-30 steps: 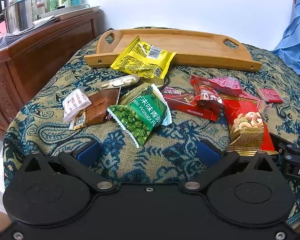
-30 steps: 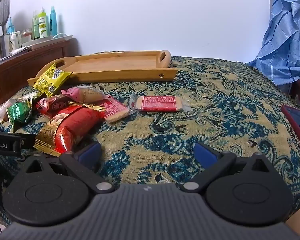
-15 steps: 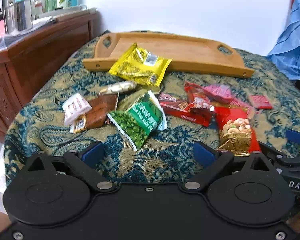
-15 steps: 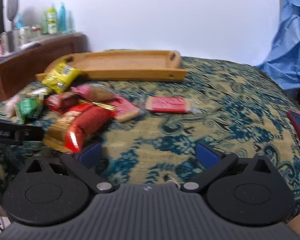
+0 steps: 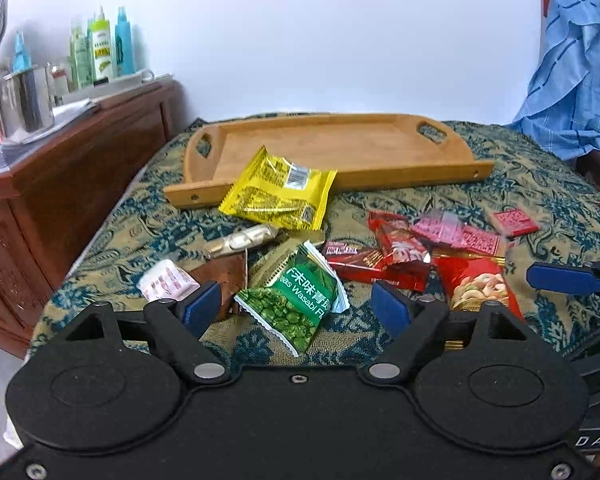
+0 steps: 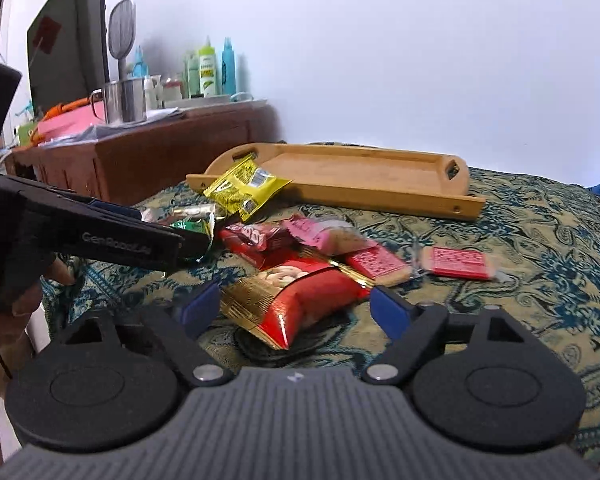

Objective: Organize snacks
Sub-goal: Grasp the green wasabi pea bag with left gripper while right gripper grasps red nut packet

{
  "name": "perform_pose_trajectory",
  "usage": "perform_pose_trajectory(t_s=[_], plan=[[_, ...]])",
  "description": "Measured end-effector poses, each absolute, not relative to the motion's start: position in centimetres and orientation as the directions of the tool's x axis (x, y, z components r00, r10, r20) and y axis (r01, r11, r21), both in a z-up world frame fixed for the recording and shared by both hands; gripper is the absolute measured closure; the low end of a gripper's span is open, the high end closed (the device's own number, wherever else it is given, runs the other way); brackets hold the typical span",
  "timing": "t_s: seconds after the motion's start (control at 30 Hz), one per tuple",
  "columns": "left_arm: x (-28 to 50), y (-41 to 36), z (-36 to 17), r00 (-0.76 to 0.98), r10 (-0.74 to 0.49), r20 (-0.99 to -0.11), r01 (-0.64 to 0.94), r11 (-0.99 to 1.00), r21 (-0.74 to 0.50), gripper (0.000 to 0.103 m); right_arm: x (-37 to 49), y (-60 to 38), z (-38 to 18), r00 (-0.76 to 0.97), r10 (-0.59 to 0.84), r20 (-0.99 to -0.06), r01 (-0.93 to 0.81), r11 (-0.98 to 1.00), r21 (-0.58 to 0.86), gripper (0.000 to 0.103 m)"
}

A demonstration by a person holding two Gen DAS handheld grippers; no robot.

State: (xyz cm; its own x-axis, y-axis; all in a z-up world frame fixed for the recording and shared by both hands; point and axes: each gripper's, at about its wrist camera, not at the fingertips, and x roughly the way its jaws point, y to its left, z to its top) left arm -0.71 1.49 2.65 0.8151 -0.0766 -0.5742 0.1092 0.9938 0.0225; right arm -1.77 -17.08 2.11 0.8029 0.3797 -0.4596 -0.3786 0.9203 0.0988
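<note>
Paisley cloth in blue and tan covers a table scattered with snack packets, beside a dark wooden cabinet against a white wall. Nearest, the left gripper has just been narrowing its jaws around a green wasabi pea packet that lies between them, the pads apparently not yet pressing on it. The right gripper has likewise been closing on a red peanut bag lying between its blue pads, seemingly without contact. Just beyond lie a brown packet, a small white one, several red and pink wrappers and a red wafer pack set a little apart. Farther back, a yellow packet leans on the near rim of a wooden tray, which holds nothing else. Sorting has barely begun: judging by this, nearly every snack still needs moving.
</note>
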Motion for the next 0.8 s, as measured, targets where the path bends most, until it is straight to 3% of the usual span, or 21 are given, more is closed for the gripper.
perform_pose_trajectory(t_s=[0.27, 0.4, 0.53, 0.6, 0.8], plan=[[0.5, 1.5, 1.6, 0.804, -0.1, -0.586, 0.141, 0.99, 0.025, 0.05, -0.6, -15.8, 1.9, 0.787, 0.38, -0.487, -0.378, 0.92, 0.106, 0.014], [0.3, 1.6, 1.8, 0.799, -0.132, -0.587, 0.161, 0.987, -0.003, 0.055, -0.3, -15.4, 1.6, 0.784, 0.367, -0.501, -0.37, 0.924, 0.097, 0.028], [-0.4, 1.3, 2.1, 0.796, -0.167, -0.582, 0.184, 0.982, -0.03, 0.057, -1.0, -16.1, 1.7, 0.792, 0.347, -0.503, -0.351, 0.932, 0.09, 0.032], [-0.8, 1.0, 2.3, 0.795, -0.183, -0.578, 0.196, 0.98, -0.041, 0.057, -1.4, -16.6, 1.8, 0.799, 0.329, -0.504, -0.33, 0.94, 0.09, 0.044], [-1.6, -0.2, 2.7, 0.795, -0.194, -0.575, 0.216, 0.976, -0.031, 0.058, -2.2, -18.6, 2.4, 0.807, 0.296, -0.511, -0.286, 0.953, 0.1, 0.045]])
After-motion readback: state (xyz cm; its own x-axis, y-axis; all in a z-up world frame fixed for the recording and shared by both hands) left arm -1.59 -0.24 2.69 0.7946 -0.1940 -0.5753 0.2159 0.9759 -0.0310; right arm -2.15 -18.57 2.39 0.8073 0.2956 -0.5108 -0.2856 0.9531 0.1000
